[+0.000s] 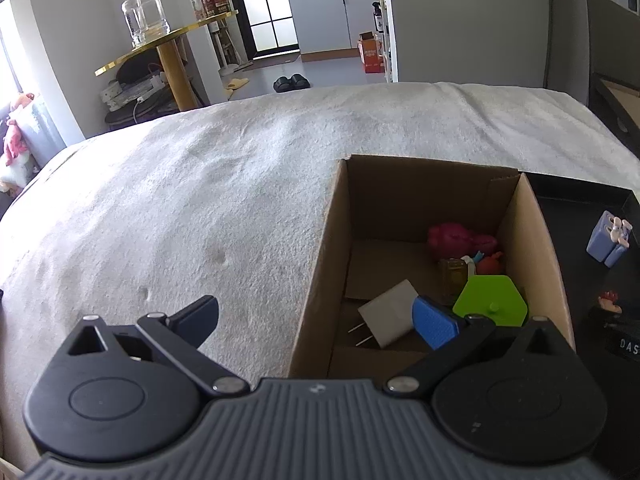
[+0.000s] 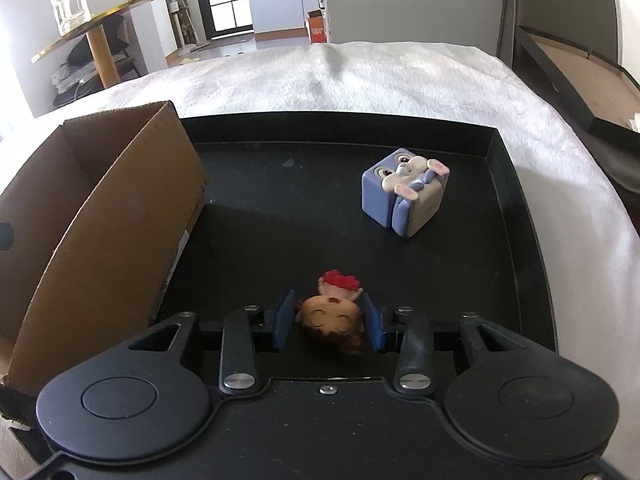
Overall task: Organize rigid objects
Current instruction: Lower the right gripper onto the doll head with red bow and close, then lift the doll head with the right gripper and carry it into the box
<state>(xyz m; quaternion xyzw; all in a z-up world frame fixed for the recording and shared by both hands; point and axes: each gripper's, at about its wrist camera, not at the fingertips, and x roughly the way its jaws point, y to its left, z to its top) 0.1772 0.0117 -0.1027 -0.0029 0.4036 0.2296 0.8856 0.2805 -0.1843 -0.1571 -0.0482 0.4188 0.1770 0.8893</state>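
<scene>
A cardboard box holds a white plug adapter, a green hexagon piece, a pink toy and small figures. My left gripper is open and empty, straddling the box's left wall. A black tray sits right of the box. In it lie a blue cube toy with a rabbit and a small doll figure with a red bow. My right gripper has its blue pads on either side of the doll's head, closed against it.
Box and tray rest on a white fuzzy blanket. Beyond it stand a gold round table with a glass jar, a white cabinet and slippers on the floor. A dark frame leans at the right.
</scene>
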